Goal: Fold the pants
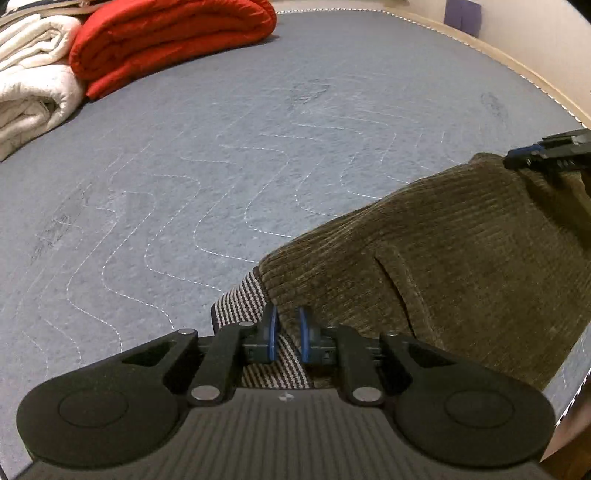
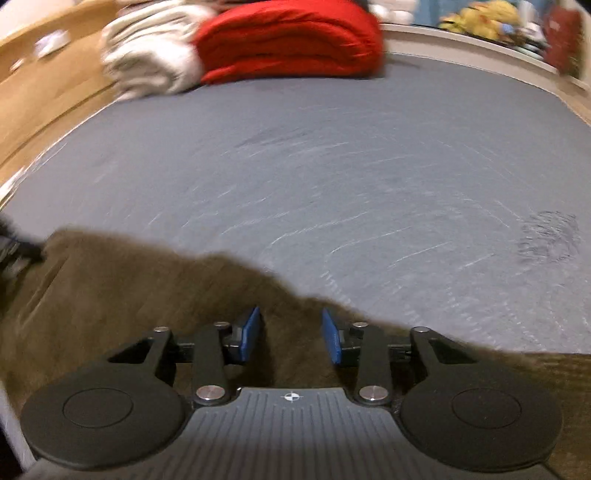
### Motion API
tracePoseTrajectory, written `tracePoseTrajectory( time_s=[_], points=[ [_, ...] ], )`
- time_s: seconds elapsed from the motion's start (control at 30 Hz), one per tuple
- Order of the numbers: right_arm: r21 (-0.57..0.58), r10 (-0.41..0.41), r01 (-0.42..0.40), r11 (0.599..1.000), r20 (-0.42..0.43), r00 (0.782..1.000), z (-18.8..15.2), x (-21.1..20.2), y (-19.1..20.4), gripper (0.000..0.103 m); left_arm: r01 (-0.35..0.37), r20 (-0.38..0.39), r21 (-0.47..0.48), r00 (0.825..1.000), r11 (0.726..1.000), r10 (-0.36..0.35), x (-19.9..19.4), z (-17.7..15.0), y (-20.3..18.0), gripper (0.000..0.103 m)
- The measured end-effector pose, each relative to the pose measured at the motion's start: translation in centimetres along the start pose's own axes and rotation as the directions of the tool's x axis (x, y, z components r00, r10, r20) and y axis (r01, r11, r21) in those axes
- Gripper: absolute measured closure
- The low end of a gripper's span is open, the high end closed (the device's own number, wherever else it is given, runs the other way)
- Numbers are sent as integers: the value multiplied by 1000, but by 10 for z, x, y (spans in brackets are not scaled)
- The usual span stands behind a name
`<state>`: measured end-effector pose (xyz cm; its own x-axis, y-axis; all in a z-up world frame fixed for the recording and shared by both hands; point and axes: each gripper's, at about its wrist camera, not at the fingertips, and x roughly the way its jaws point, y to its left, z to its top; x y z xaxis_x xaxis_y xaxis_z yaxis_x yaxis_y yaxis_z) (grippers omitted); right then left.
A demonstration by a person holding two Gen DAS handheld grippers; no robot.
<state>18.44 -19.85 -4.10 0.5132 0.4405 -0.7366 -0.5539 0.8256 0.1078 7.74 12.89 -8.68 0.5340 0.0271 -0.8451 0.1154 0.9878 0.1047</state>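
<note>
Olive-brown corduroy pants point(image 1: 424, 266) lie at the near edge of a grey-blue quilted mattress point(image 1: 221, 166). My left gripper point(image 1: 288, 328) is shut on the waistband end, and the striped lining point(image 1: 240, 302) shows beside its blue pads. In the left wrist view my right gripper point(image 1: 532, 155) sits at the far right corner of the pants. The blurred right wrist view shows that gripper point(image 2: 291, 332) with its pads apart over the brown fabric point(image 2: 110, 295). Cloth lies in the gap, but neither pad visibly presses on it.
A folded red blanket point(image 1: 166, 40) and a white quilt point(image 1: 33, 81) are stacked at the far left of the mattress. A wooden bed frame point(image 2: 48, 74) runs along the left side. Colourful clutter point(image 2: 480, 18) sits beyond the far right edge.
</note>
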Motion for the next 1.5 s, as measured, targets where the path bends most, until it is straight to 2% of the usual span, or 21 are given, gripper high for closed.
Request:
tracePoseTrajectory(
  time_s=[0.07, 0.2, 0.27, 0.3, 0.33, 0.5, 0.67, 0.8, 0.93, 1.0, 1.03, 1.07, 1.13, 1.27, 1.3, 1.33, 1.37, 1.4, 1.43, 1.47, 1.5],
  points=[
    [22, -74, 74, 997, -8, 997, 2, 7, -7, 87, -8, 2, 9, 1000, 1000, 8, -3, 1, -1, 88],
    [32, -76, 77, 997, -24, 997, 0, 12, -12, 87, -14, 59, 10, 998, 1000, 13, -13, 10, -4, 81],
    [54, -76, 77, 996, -14, 997, 3, 7, -19, 83, 4, 120, 3, 993, 1000, -4, -23, 13, -7, 77],
    [71, -88, 88, 994, 1, 996, 6, 3, -22, 73, 23, 144, -2, 989, 1000, -22, -27, 15, -9, 76],
    [91, -108, 105, 990, 21, 994, 6, -3, -27, 69, 44, 166, -9, 985, 999, -42, -30, 18, -12, 76],
    [221, -125, 97, 970, 115, 986, -2, -50, -65, 69, 129, 214, 21, 968, 991, -131, -35, 27, -36, 76],
    [299, -225, 180, 937, 123, 966, -27, -73, -107, 69, 164, 205, 104, 962, 981, -183, -23, 34, -80, 76],
    [374, -324, 284, 883, 48, 945, -52, -82, -146, 69, 171, 191, 181, 960, 968, -206, -10, 40, -120, 76],
    [487, -437, 415, 769, -74, 896, -82, -93, -208, 71, 201, 188, 241, 950, 950, -249, -4, 47, -155, 76],
    [566, -428, 382, 731, -58, 902, -101, -112, -239, 74, 212, 191, 259, 945, 942, -265, -1, 51, -166, 75],
    [595, -444, 385, 705, -51, 894, -107, -122, -252, 72, 221, 190, 262, 943, 939, -274, 2, 52, -172, 75],
    [609, -492, 424, 670, -63, 868, -111, -131, -261, 69, 230, 185, 262, 941, 937, -282, 6, 55, -175, 74],
    [645, -592, 505, 574, -100, 800, -127, -157, -285, 54, 239, 171, 265, 942, 934, -289, 15, 57, -183, 73],
    [761, -666, 528, 378, -172, 726, -182, -210, -340, 55, 201, 110, 306, 964, 931, -244, 40, 58, -195, 73],
    [775, -678, 529, 346, -183, 712, -198, -219, -349, 72, 176, 75, 306, 975, 936, -209, 50, 58, -196, 73],
    [812, -664, 470, 345, -143, 734, -216, -232, -358, 84, 154, 40, 294, 984, 943, -174, 61, 57, -194, 71],
    [844, -653, 418, 335, -112, 749, -226, -242, -364, 84, 159, 30, 274, 984, 948, -174, 66, 57, -191, 71],
    [862, -671, 403, 307, -104, 734, -234, -253, -365, 80, 172, 32, 252, 982, 952, -186, 66, 58, -188, 71],
    [864, -720, 435, 255, -130, 681, -238, -265, -363, 58, 176, 33, 240, 981, 955, -189, 65, 59, -186, 71],
    [852, -772, 489, 190, -178, 610, -238, -273, -358, 47, 175, 39, 235, 981, 956, -189, 64, 59, -185, 71],
    [852, -803, 501, 150, -191, 565, -241, -282, -355, 42, 170, 43, 233, 982, 958, -184, 62, 59, -185, 70]
  ],
)
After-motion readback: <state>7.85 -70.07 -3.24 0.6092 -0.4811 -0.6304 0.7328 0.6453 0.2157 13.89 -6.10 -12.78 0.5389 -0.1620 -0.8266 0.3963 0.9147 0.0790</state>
